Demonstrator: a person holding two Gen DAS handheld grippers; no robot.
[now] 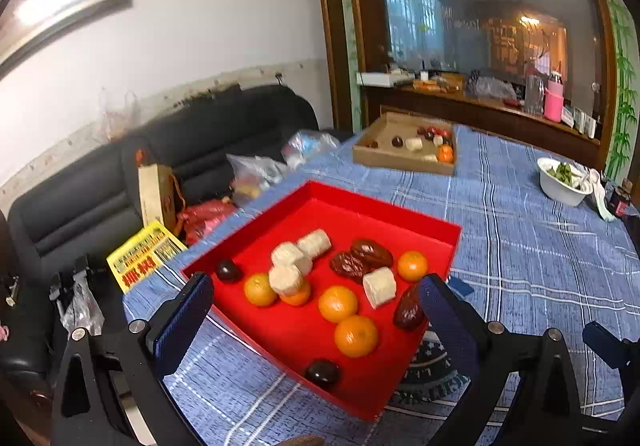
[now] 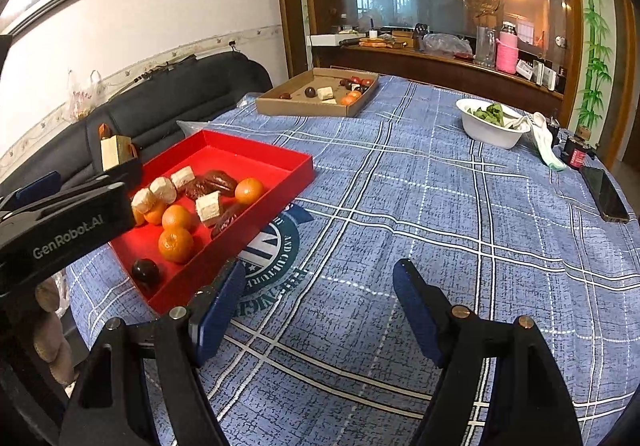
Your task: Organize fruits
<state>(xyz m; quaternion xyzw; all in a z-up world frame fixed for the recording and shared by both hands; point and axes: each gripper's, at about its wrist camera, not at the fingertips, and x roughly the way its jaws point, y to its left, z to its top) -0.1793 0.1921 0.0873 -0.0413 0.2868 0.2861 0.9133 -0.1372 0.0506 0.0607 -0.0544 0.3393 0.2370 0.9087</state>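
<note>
A blue plaid-cloth-covered dining surface (image 2: 440, 206) carried a shallow red rectangular tray (image 1: 420, 366) near its front-left edge and a flat brown cardboard tray (image 2: 296, 108) well apart at the far side, each holding a mix of fruit, apparently so pieces could be sorted between them. The red tray sat at a slant to the surface's edge, one corner toward the cameras, its long axis running away toward the black sofa (image 1: 100, 182). The left gripper (image 1: 316, 294) hovered over the tray's near corner, jaws released and empty, framing the fruit as if choosing a first pick. The right gripper (image 2: 320, 286) hung over bare cloth beside the tray, jaws likewise spread, grasping nothing. Inside the red tray lay round orange tangerines (image 1: 356, 336), pale cream blocks (image 1: 380, 286), wrinkled brown dates (image 1: 409, 310) and small dark plums (image 1: 322, 374); the nearest date lay lengthwise against the right wall, pointing toward the far end.
</note>
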